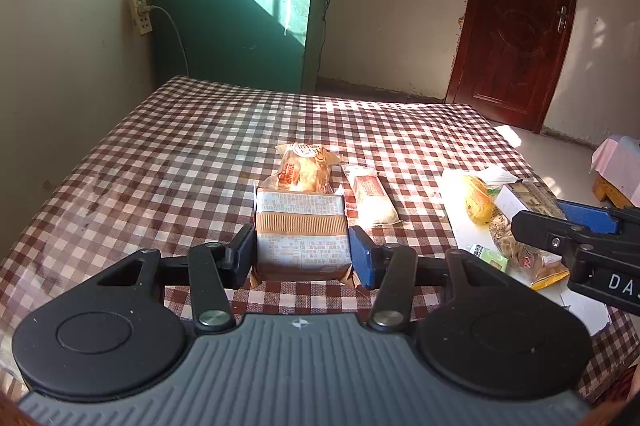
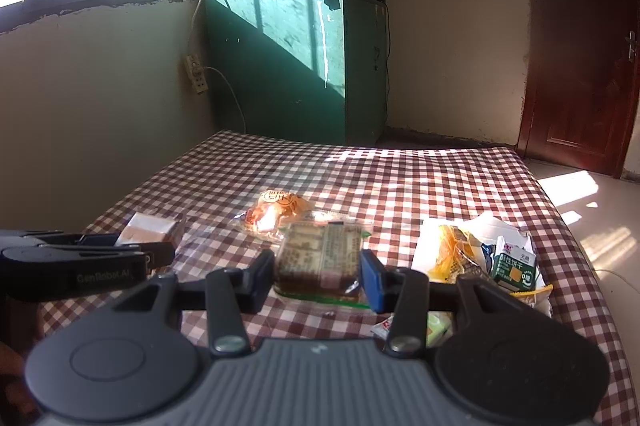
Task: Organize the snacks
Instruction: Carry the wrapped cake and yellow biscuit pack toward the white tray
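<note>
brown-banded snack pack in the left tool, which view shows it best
The left wrist view: the brown-banded snack pack sits centred between the left tool pads, its print visible. In the right wrist view only its pale end peeks out behind that tool.

brown-banded white snack pack (image 1: 302, 230) flat on the checkered cloth, clear-wrapped bun (image 1: 306, 168) touching behind it

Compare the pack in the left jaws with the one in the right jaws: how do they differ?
Wrapper: the left pack is opaque silver with a ribbed brown band, while the right pack is clear film showing dark brown contents.
Build: the left pack looks blocky, while the right pack looks flatter, with a green strip along its near edge.
Shared: both carry small printed text, and each is clamped between jaws over the checked tablecloth.
</note>
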